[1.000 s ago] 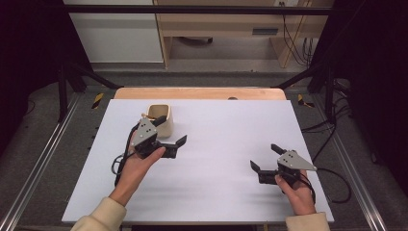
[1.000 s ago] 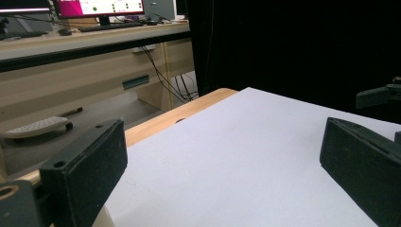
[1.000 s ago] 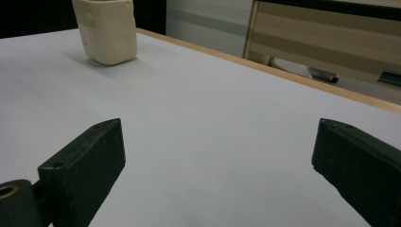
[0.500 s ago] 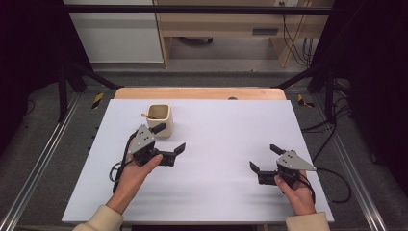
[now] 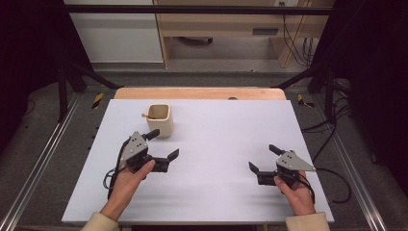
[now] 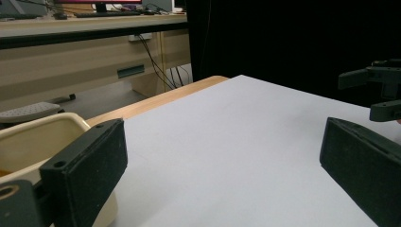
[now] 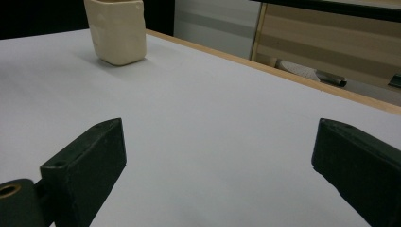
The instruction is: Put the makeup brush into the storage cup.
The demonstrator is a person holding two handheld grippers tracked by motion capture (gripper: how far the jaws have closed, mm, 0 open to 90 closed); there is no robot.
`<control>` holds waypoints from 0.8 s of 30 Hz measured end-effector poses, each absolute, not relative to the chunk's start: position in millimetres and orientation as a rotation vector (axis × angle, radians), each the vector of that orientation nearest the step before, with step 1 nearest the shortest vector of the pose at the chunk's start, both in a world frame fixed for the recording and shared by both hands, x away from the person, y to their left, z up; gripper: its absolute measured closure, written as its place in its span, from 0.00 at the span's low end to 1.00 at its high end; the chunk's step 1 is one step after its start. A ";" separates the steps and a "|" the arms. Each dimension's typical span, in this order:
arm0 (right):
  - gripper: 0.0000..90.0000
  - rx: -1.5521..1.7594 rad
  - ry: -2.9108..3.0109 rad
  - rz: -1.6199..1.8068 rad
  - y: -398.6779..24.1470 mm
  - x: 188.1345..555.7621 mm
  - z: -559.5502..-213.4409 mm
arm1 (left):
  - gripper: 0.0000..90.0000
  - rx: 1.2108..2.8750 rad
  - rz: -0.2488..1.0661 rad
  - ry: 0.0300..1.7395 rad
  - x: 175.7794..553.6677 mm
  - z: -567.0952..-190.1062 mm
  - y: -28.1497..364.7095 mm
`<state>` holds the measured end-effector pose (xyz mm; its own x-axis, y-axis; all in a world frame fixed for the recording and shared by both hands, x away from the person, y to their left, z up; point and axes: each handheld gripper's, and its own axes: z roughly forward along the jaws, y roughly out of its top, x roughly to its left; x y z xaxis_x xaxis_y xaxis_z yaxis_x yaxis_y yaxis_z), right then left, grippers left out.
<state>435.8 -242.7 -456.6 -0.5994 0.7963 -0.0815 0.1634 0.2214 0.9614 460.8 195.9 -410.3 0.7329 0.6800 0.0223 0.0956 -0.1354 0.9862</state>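
A: I'm logging the cup (image 5: 159,120) — it is sitting upright at the far left of the white table (image 5: 226,144), with a small wooden stick leaning inside it.

B: I'm noting the left gripper (image 5: 161,146) is the nearer one — jaws spread wide, gripping nothing, the cup just beyond its far jaw. The right gripper (image 5: 265,158) is also gaping, well apart from the cup.

High view overlooks table (image 5: 216,144); gripper views skim it.

cup (image 6: 33,142) cut off at left, contents unclear
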 end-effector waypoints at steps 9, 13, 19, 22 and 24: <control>0.05 0.879 1.917 1.402 -242.9 435.4 -456.5 | 0.01 1.651 0.576 0.657 455.1 -416.6 213.6; 0.05 0.877 1.916 1.400 -242.8 435.5 -456.5 | 0.02 1.649 0.580 0.670 452.5 -418.4 222.3; 0.05 0.872 1.915 1.393 -243.5 435.5 -456.4 | 0.02 1.648 0.591 0.674 447.7 -420.3 230.8; 0.04 0.866 1.916 1.388 -243.7 435.6 -456.5 | 0.02 1.647 0.596 0.674 445.6 -420.8 234.3; 0.05 0.863 1.916 1.384 -243.9 435.4 -456.3 | 0.02 1.647 0.601 0.672 444.4 -421.4 236.5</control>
